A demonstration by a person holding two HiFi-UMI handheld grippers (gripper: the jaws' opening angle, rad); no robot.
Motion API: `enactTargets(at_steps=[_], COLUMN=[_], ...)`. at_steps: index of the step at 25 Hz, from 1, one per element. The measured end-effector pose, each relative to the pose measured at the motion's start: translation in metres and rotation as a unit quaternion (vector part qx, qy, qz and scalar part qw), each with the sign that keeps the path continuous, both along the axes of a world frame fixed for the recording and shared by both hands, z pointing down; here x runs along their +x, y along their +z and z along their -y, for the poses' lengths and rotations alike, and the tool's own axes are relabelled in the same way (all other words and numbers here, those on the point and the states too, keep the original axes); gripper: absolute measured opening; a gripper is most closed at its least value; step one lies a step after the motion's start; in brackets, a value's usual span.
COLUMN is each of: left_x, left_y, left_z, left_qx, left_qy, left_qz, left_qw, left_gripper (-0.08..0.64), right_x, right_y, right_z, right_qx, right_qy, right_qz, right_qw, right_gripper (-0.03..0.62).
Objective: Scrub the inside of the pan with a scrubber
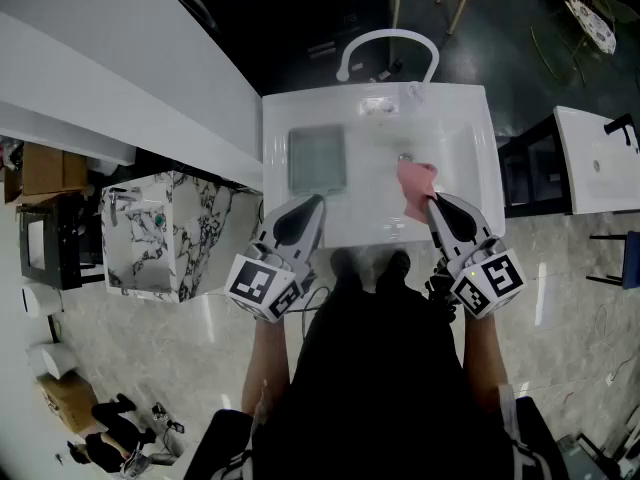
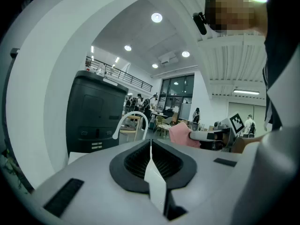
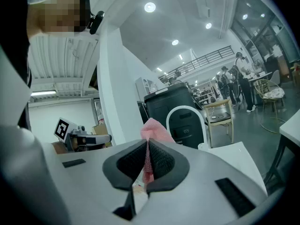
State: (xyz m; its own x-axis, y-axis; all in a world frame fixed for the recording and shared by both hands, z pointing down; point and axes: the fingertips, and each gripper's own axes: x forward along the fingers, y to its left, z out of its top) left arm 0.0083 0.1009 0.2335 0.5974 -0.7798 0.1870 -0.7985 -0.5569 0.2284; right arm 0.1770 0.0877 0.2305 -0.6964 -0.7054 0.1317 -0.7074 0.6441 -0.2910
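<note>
The white sink (image 1: 478,138) holds the square grey pan (image 1: 317,158) in its left half. At its near edge, the left gripper (image 1: 316,201) has its jaws pressed together on nothing. The right gripper (image 1: 433,200) pinches the pink scrubber (image 1: 417,184) over the sink's right half, apart from the pan.

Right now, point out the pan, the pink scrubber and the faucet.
pan (image 1: 317,158), head view, its flat bottom.
pink scrubber (image 1: 413,180), head view, its free upper part.
faucet (image 1: 388,34), head view, top of arch.
</note>
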Motion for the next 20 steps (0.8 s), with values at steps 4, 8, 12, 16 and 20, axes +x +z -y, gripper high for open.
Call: enactTargets(at_steps=[4,8,12,16,20], left_x=[0.009,0.017,0.021,0.028,0.035], left_y=[-0.001,-0.004,-0.004,-0.002,0.003], left_z=[-0.002,-0.004,-0.007,-0.011,-0.014], left_qx=[0.003,0.005,0.006,0.001,-0.003], left_qy=[0.004,0.000,-0.003,-0.011,-0.024], left_qz=[-0.003,-0.003,-0.011,-0.017,-0.011], left_qw=[1.0000,1.0000,0.9999,0.9998,0.9996], left_gripper=[0.034,0.034,0.034,0.034,0.034], right_x=[0.007,0.012,0.017,0.024,0.034], right_y=[-0.002,-0.004,-0.001,-0.004,-0.001], right_z=[0.000,-0.001,-0.001,-0.001,0.004], right_qx=[0.006,0.011,0.006,-0.002,-0.003], right_qy=[-0.007,-0.016,-0.018,-0.024,-0.035], right_qz=[0.004,0.004,0.007,0.040,0.049], right_qw=[1.000,1.000,1.000,0.999,0.998], right_gripper=[0.026,0.026,0.026,0.026,0.026])
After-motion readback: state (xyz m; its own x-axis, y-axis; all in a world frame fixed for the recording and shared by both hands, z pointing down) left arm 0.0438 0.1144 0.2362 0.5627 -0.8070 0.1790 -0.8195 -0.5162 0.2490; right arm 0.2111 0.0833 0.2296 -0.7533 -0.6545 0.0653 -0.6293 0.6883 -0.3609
